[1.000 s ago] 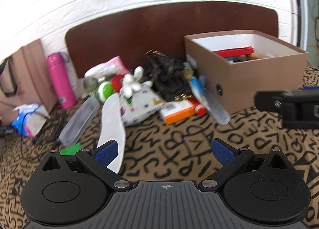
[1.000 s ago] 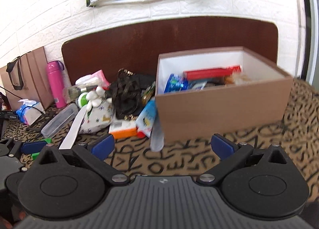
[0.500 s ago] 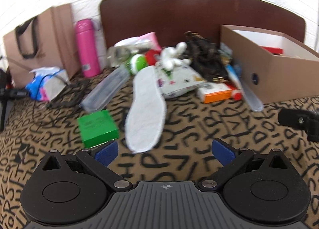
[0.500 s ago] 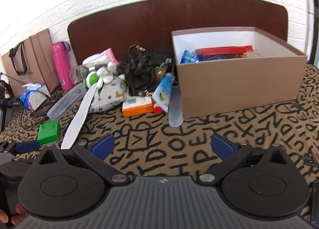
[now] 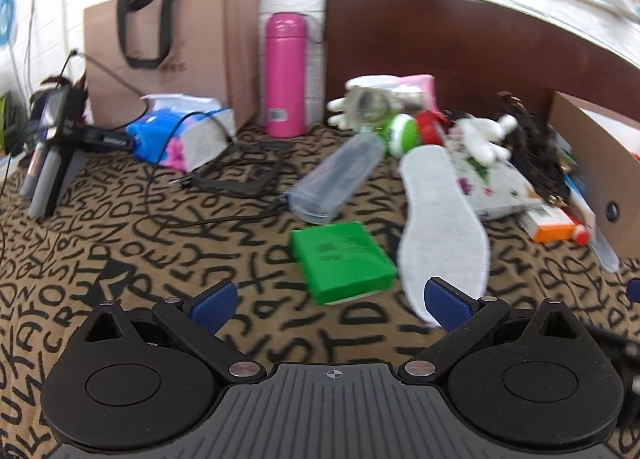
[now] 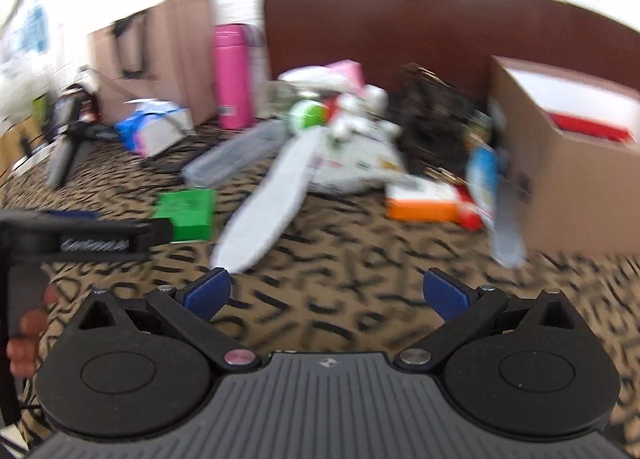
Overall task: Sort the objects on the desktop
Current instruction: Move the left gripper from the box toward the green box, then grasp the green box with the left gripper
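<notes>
A green box (image 5: pixel 344 257) lies on the patterned cloth just ahead of my left gripper (image 5: pixel 330 301), which is open and empty. A white insole (image 5: pixel 442 219) lies to its right, and a clear plastic case (image 5: pixel 334 179) behind it. Further right sits a pile: a white printed pouch (image 5: pixel 492 183), a black bag (image 5: pixel 536 155), an orange-and-white box (image 5: pixel 554 225). My right gripper (image 6: pixel 326 293) is open and empty, back from the insole (image 6: pixel 272 199) and the green box (image 6: pixel 186 211). The brown cardboard box (image 6: pixel 576 163) holding red items stands at the right.
A pink flask (image 5: pixel 286 75) and a brown paper bag (image 5: pixel 168 47) stand against the white brick wall. A blue tissue pack (image 5: pixel 176 135), black cables (image 5: pixel 236 179) and a small tripod device (image 5: pixel 48 147) lie at the left. A hand (image 6: pixel 24 333) holds the left gripper's handle.
Both grippers have swung left and downward, away from the cardboard box. The green box and insole are now close in front of the left gripper. Both stay open.
</notes>
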Motion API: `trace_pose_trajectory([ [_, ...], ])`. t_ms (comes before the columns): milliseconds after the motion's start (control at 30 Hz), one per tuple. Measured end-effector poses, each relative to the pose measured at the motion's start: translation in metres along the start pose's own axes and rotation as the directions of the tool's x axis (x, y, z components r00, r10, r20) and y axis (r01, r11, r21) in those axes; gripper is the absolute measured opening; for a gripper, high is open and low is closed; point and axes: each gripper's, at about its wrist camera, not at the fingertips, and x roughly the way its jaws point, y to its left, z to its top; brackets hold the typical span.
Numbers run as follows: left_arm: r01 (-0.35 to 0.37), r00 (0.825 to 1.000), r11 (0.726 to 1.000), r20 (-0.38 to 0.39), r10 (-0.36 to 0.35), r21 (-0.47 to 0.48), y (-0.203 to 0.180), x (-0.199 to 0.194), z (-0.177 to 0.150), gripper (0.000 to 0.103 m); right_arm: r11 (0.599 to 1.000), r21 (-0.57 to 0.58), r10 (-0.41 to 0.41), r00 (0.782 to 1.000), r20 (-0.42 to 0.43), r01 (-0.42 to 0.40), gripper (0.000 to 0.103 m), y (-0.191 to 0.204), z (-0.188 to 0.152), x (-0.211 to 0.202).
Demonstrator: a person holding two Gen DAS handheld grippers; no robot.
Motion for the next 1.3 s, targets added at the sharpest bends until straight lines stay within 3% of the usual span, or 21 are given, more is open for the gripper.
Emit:
trace_pose_trajectory([
  [233, 0.039, 0.999, 0.997, -0.007, -0.04, -0.071, 0.032, 0.01, 0.009, 0.101, 0.987, -0.124, 0.103, 0.995, 0.001, -0.103, 0.093, 0.04, 0.013, 0.026],
  [500, 0.145, 0.986, 0.981, -0.062, -0.154, -0.132, 0.048, 0.038, 0.018, 0.092, 0.954, -0.216, 0.204, 0.978, -0.034, -0.206, 0.082, 0.074, 0.021, 0.06],
  [1000, 0.243, 0.955, 0.955, -0.129, -0.266, -0.167, 0.053, 0.079, 0.023, 0.079, 0.923, -0.289, 0.231, 0.967, -0.108, -0.253, 0.07, 0.094, 0.027, 0.111],
  [1167, 0.288, 0.941, 0.945, -0.137, -0.309, -0.157, 0.048, 0.084, 0.023, 0.059, 0.922, -0.286, 0.234, 0.964, -0.126, -0.261, 0.068, 0.095, 0.024, 0.119],
  [1300, 0.295, 0.94, 0.942, -0.131, -0.316, -0.161, 0.049, 0.085, 0.023, 0.063, 0.925, -0.272, 0.24, 0.963, -0.123, -0.265, 0.067, 0.093, 0.024, 0.119],
])
